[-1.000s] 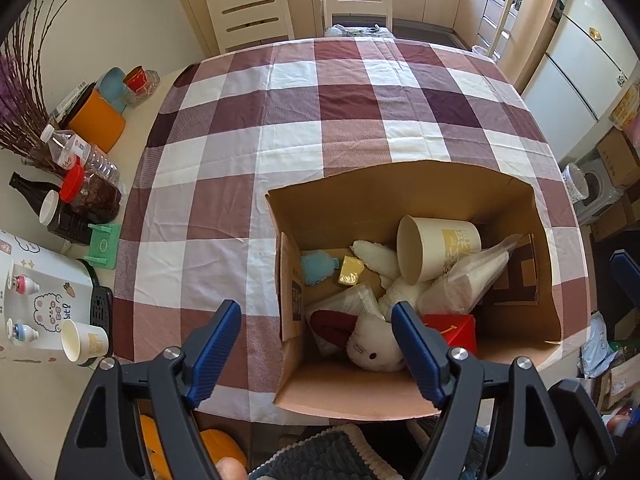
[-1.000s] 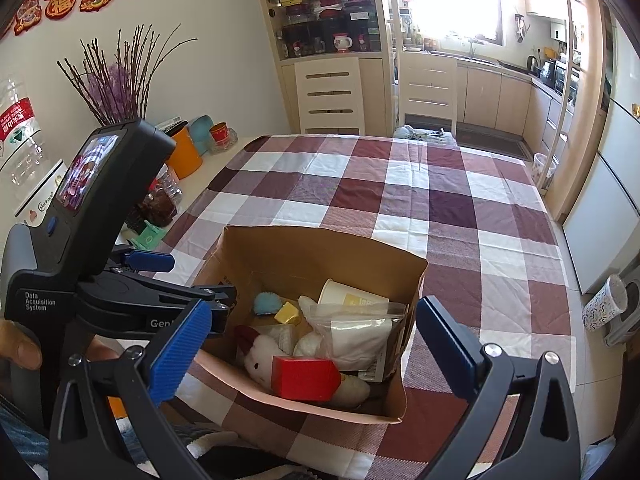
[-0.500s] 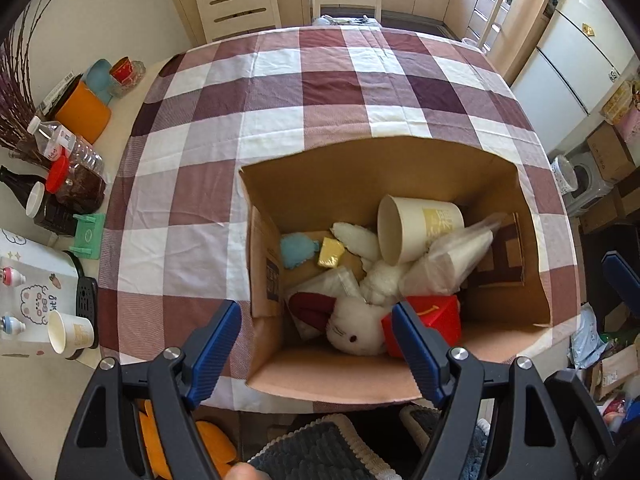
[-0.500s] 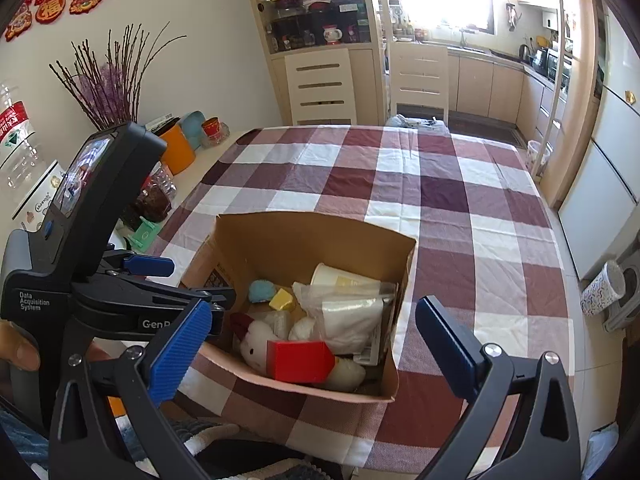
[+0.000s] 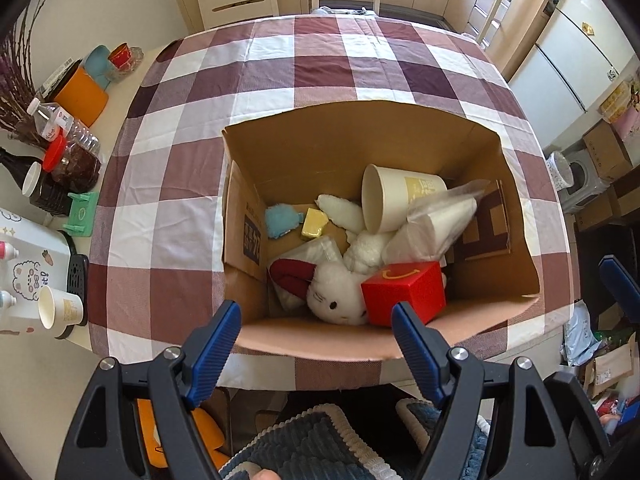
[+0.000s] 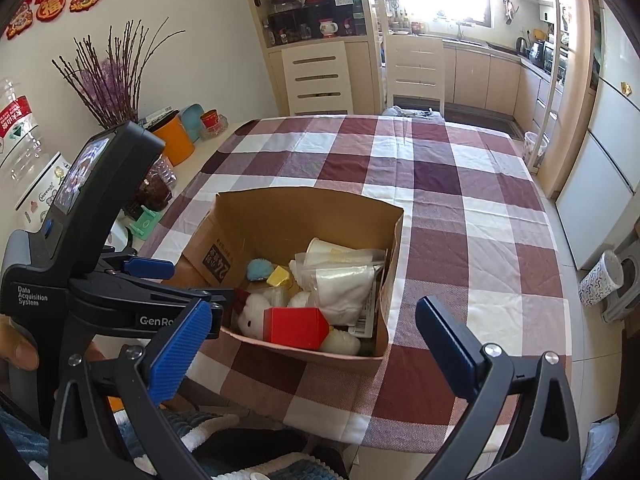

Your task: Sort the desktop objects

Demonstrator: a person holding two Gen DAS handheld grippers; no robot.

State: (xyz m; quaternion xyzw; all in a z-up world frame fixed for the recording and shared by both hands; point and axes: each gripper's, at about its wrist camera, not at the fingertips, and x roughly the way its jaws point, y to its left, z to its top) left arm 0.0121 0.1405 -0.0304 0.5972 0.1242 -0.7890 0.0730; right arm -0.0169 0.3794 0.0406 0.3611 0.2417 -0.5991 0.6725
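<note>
Over the last second your left claw (image 5: 316, 330) has risen and pulled back over the cardboard box (image 5: 348, 148), so the whole open top now shows; neither claw has taken anything. Both stand spread and empty, the right claw (image 6: 312, 330) hovering short of the box's near wall.

Everything to be sorted lies inside the box, while the checked table (image 5: 168, 216) around it carries nothing. Against the box's left wall sit a blue fuzzy toy (image 5: 280, 220) and, just beside it, a yellow block (image 5: 314, 223). Nearer the front wall lies a white plush rabbit (image 5: 336, 296) with a red box (image 5: 404, 294) touching its right side. Behind them a paper cup (image 5: 396, 196) lies tipped on its side, with a clear plastic bag (image 5: 436, 224) against it.

That fits either a box filled from the table or one waiting to be emptied.
</note>
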